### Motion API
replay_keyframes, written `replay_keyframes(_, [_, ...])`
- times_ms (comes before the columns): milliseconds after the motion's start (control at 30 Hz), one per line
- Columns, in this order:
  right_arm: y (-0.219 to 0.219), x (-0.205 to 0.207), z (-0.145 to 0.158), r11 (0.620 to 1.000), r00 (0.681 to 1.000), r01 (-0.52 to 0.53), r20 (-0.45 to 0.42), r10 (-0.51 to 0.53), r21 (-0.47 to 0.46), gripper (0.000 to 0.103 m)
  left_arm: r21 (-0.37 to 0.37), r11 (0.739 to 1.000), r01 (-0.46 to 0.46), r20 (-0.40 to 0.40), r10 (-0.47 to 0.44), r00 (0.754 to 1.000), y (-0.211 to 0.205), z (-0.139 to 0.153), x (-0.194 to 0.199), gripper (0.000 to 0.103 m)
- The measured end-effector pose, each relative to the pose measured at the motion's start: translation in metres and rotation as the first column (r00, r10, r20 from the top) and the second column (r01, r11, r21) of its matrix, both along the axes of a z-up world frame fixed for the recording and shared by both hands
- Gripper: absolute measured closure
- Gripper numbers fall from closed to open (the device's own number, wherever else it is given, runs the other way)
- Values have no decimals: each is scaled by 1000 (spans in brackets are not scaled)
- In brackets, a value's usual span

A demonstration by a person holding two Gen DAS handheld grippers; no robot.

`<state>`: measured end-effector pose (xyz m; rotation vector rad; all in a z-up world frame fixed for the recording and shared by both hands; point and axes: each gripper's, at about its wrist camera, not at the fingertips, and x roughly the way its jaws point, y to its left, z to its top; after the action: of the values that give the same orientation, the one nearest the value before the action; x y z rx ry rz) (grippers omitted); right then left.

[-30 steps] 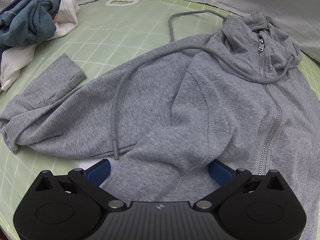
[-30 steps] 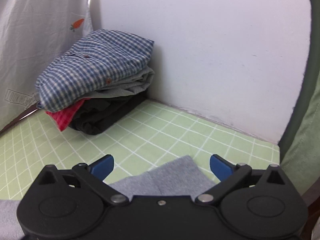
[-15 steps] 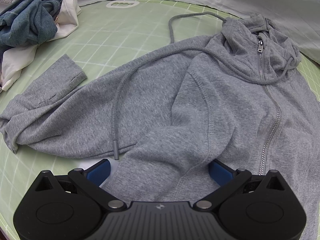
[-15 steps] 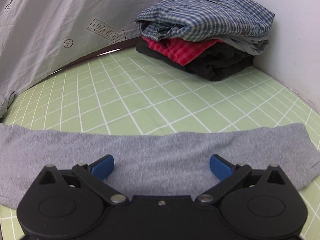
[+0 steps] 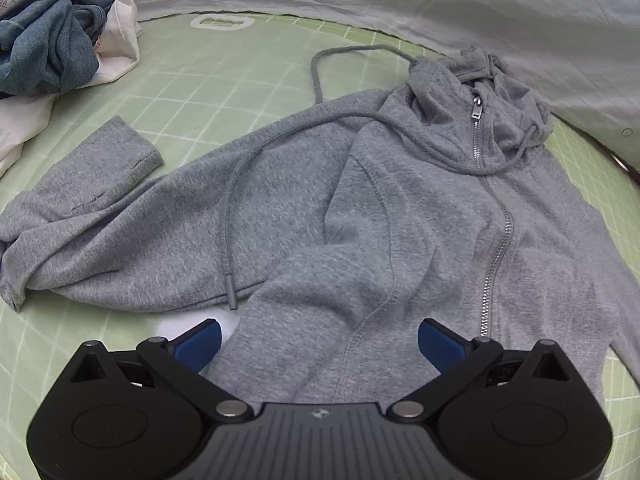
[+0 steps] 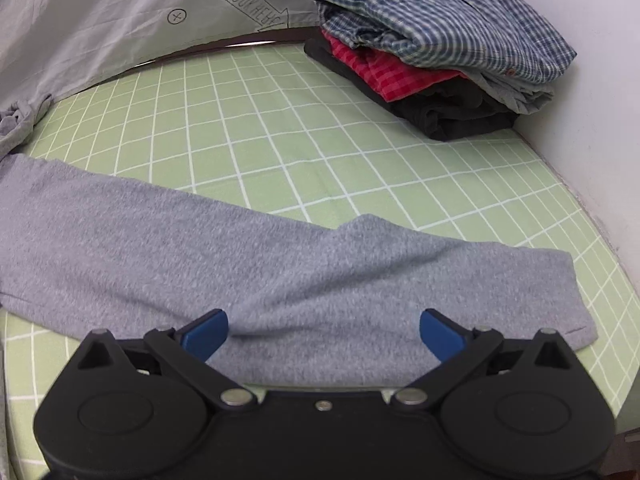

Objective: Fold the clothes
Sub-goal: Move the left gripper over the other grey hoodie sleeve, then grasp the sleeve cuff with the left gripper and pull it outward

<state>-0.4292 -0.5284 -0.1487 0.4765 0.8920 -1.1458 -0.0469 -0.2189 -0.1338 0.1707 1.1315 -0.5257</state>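
A grey zip hoodie (image 5: 400,208) lies front up on the green grid mat (image 5: 224,80), hood at the far right, one sleeve (image 5: 92,208) bunched off to the left with its cuff turned back. My left gripper (image 5: 320,340) is open, its blue fingers (image 5: 198,340) wide apart over the hoodie's lower body. In the right wrist view the other sleeve (image 6: 248,264) lies stretched flat across the mat, cuff at the right. My right gripper (image 6: 322,336) hangs open just above that sleeve, nothing held.
A crumpled blue and white pile of clothes (image 5: 56,60) sits at the mat's far left. A folded stack (image 6: 444,36) with a blue checked shirt on top stands at the far right by the white wall (image 6: 600,112). Grey sheeting (image 6: 100,16) hangs behind the mat.
The right gripper swung from facing the wall and stack down and left over the outstretched sleeve. The left gripper barely moved, and both stayed open.
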Motion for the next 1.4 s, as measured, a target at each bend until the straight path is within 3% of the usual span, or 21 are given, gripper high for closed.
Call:
replay_keyframes(100, [28,14,18,999,999,-34,32,36,-38,0,-22,1000,3,55,-2,998,30,21,-7,0])
replay_keyframes(267, [80,54,31,993,988,-109,104,114,-53,0,57,995,-77,146,68,987,95,36,5,0])
replay_keyframes(567, [178,150,14,949,941,-314,131,311,2,0,128,972,-195,148,176,973,188,20,52,0])
replay_keyframes(667, [197,167,8,938,935,-345,92,342,19,0,122,974,-190,139,173,975,200,15,67,1])
replay_keyframes(867, [216,172,-6,964,964,-264,35,264,12,0,109,993,-51,133,37,990,201,-1,98,10])
replay_keyframes(933, [222,170,-9,971,971,-237,40,238,-13,0,78,996,-47,124,37,992,202,-6,105,11])
replay_keyframes(1067, [227,170,-8,979,979,-202,35,202,-1,0,9,1000,-29,75,28,997,206,-10,113,25])
replay_keyframes(1133, [229,169,-8,982,981,-191,35,191,3,0,-4,1000,-22,91,22,996,206,-10,112,28])
replay_keyframes(1167, [228,169,-8,983,982,-184,40,184,5,0,-4,1000,-15,102,16,995,206,-8,112,40])
replay_keyframes(1200, [228,169,-9,984,983,-177,45,176,7,0,-13,1000,-24,105,25,994,208,-8,114,61])
replay_keyframes(1233, [227,168,-9,985,984,-171,50,170,7,0,-22,999,-34,107,36,994,209,-8,117,70])
replay_keyframes(1300, [226,169,-10,987,986,-158,57,157,6,0,-72,994,-81,72,87,994,219,-5,121,83])
replay_keyframes(1400, [220,170,-11,989,987,-147,69,146,18,0,-91,989,-119,77,127,989,233,7,118,88])
